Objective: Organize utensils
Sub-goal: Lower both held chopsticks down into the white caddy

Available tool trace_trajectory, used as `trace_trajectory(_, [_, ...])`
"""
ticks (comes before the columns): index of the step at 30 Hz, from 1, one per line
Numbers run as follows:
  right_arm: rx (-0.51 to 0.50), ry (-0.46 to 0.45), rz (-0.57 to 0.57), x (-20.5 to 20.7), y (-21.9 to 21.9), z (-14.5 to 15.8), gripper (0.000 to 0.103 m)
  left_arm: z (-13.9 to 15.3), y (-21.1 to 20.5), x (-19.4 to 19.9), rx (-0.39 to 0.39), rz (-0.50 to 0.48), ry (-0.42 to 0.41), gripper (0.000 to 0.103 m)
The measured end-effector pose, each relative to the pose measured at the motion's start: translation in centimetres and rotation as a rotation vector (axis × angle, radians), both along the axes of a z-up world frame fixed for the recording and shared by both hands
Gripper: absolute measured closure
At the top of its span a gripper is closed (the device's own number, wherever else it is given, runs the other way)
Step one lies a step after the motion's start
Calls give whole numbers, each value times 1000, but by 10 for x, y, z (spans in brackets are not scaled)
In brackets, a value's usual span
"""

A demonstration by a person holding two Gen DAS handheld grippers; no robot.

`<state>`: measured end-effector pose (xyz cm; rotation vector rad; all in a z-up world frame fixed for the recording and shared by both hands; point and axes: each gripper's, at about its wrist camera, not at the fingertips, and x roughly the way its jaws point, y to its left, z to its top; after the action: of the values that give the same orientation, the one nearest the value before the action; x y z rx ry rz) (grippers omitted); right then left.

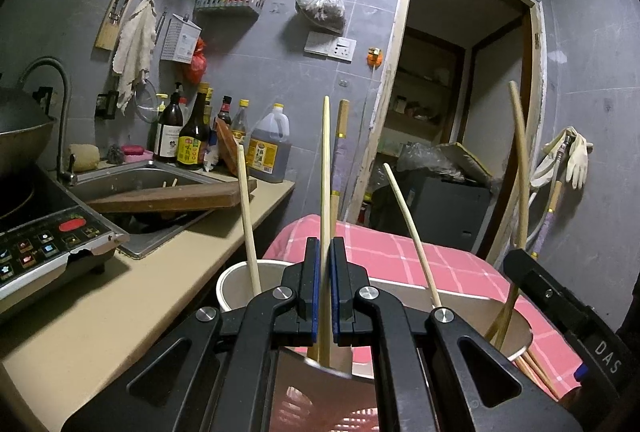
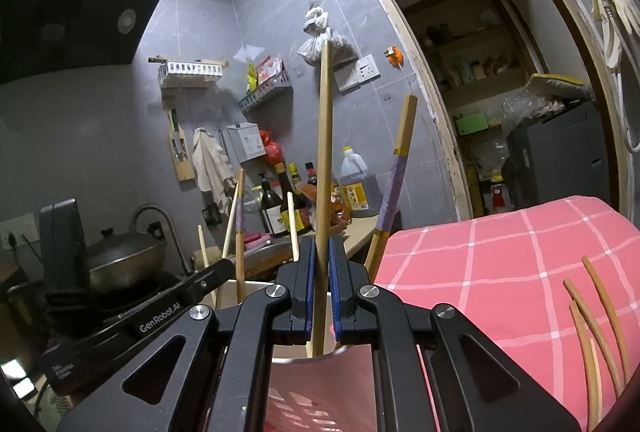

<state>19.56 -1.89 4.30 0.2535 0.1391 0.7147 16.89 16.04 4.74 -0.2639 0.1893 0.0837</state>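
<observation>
In the left wrist view my left gripper [image 1: 325,272] is shut on a pale chopstick [image 1: 325,168] that stands upright over a metal cup's rim [image 1: 340,372]. A purple-banded chopstick [image 1: 340,160] rises just behind it. A white cup [image 1: 230,286] to the left holds one pale chopstick [image 1: 248,216]. Another cup [image 1: 520,340] on the right holds several sticks. In the right wrist view my right gripper [image 2: 320,272] is shut on a brown chopstick [image 2: 323,160], also upright over a metal cup [image 2: 340,352]. A purple-banded chopstick [image 2: 394,184] leans beside it.
A pink checked cloth [image 2: 500,252] covers the surface ahead, with several brown chopsticks [image 2: 600,320] at its right. The beige counter [image 1: 140,292] carries an induction cooker [image 1: 48,240], a sink [image 1: 132,180] under a wooden board, and bottles [image 1: 192,136]. An open doorway [image 1: 460,112] lies beyond.
</observation>
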Motion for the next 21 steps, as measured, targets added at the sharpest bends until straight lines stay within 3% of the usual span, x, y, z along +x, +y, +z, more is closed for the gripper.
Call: trace_trajectory(21, [-60,-81,-64,-12,4,5,98,-3,1,-2,-8,-1,-2,100])
